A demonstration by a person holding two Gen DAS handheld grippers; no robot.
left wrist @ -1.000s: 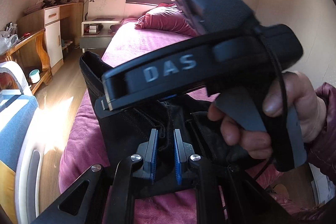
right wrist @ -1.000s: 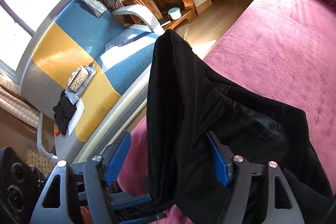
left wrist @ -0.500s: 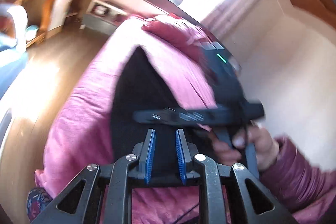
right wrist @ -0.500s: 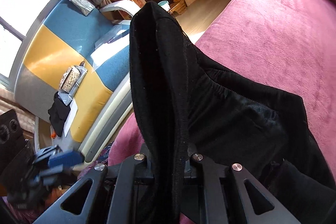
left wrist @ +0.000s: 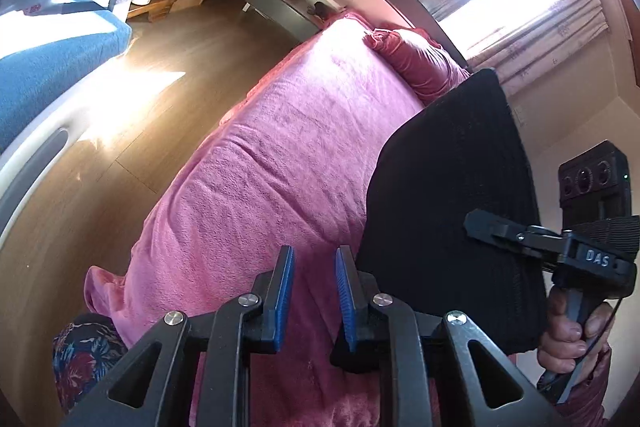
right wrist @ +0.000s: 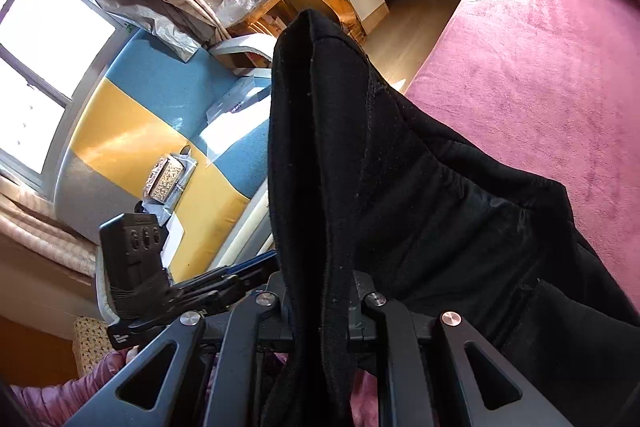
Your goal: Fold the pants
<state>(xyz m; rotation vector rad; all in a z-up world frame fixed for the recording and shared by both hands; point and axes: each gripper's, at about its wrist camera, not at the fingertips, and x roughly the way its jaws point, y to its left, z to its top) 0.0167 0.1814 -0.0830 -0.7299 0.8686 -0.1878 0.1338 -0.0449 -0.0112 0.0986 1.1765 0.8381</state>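
Black pants (right wrist: 360, 163) hang from the right gripper (right wrist: 320, 291), its jaws clamped on a bunched edge, raised above the pink bedspread (left wrist: 288, 163). From the left gripper (left wrist: 310, 293), narrowly parted and empty, having just been opening, the pants lie just rightward; nothing stands between them.

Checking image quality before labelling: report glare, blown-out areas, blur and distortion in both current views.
Left wrist view: window blown out white, a bright sun patch on the wooden floor, strong fisheye bending at the edges, sharp overall. Right wrist view: window also overexposed, black pants so dark that the folds barely show, dark vignette in the corners, no motion blur.
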